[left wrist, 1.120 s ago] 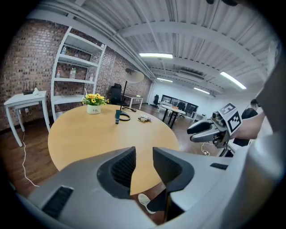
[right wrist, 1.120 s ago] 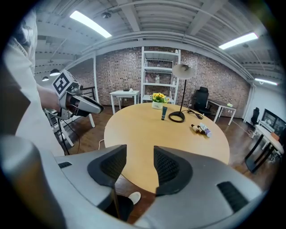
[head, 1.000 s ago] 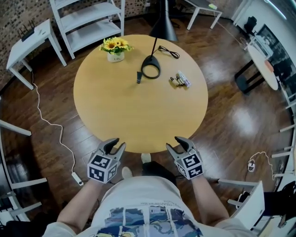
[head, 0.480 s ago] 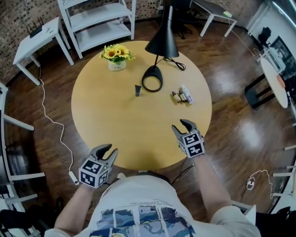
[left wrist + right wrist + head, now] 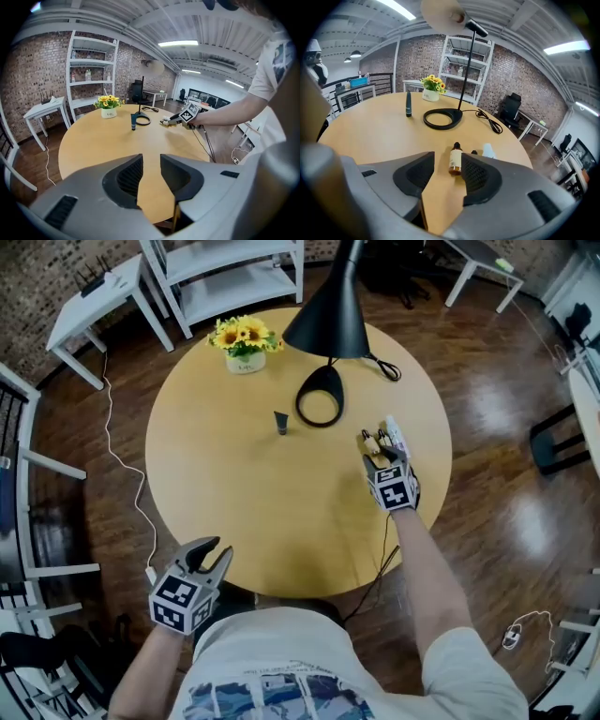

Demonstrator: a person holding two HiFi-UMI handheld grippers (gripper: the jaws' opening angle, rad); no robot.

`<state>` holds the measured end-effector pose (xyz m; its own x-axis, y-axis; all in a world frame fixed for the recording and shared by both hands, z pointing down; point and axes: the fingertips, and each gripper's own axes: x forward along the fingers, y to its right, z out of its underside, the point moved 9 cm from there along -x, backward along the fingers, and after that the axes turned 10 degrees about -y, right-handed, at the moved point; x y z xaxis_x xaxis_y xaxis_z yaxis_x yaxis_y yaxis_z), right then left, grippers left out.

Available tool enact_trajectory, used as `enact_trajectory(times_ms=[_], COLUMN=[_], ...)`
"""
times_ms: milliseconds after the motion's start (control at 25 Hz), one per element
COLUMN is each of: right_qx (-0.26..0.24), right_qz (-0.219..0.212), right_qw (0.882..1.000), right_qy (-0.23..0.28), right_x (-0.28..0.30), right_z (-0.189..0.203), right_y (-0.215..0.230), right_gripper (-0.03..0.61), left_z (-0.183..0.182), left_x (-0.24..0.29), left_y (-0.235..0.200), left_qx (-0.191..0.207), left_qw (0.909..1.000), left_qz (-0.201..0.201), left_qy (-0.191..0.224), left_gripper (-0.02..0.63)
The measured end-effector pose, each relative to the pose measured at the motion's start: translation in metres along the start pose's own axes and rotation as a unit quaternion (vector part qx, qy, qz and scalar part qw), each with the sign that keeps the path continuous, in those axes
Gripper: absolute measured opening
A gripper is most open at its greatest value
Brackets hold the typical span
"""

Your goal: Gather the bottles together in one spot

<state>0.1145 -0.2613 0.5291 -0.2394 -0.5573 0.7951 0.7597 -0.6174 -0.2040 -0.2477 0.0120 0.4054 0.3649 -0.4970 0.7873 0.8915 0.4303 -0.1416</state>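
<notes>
Head view gives us the round desk [image 5: 234,493], with our right hand-held gripper [image 5: 379,457] stretched out to its right side. Between the jaws an amber bottle [image 5: 454,162] lies on its side. The jaws have just been closing, yet they stand apart and do not press it. A white bottle [image 5: 489,150] lies just beside it. A small dark bottle [image 5: 280,422] stands upright well apart from these, near the lamp base [image 5: 321,407]. Our left hand-held gripper [image 5: 214,552] hovers off the desk's near edge — jaws narrowly apart, nothing between them.
</notes>
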Motion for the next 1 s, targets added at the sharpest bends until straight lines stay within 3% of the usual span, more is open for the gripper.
enact_trajectory(times_ms=[240,480,640,840,1000], right_qx=[0.007,-0.012,-0.027,0.032,0.106], right_qz=[-0.021,-0.013,-0.004,-0.024,-0.054], right_qw=[1.000,0.998,0.998,0.999,0.987], right_qy=[-0.016,-0.055,-0.047,0.016,0.105], right_x=[0.041,0.059,0.055,0.015,-0.036], right_z=[-0.006,0.005,0.001,0.001,0.000], right_y=[0.020,0.021,0.019,0.006,-0.011], right_gripper=[0.176,0.159,0.155,0.155,0.155], left_z=[-0.008,-0.015,-0.027,-0.064,-0.112], left_x=[0.010,0.024,0.035,0.056,0.077], left_y=[0.013,0.020,0.020,0.018,0.022], left_qx=[0.006,0.022,0.039,0.074,0.109], left_qw=[0.9998,0.9993,0.9988,0.9962,0.9899], left_qz=[-0.004,0.005,0.019,0.047,0.091], left_qy=[-0.020,-0.030,-0.025,-0.006,0.008], left_gripper=[0.095,0.095,0.095,0.095,0.095])
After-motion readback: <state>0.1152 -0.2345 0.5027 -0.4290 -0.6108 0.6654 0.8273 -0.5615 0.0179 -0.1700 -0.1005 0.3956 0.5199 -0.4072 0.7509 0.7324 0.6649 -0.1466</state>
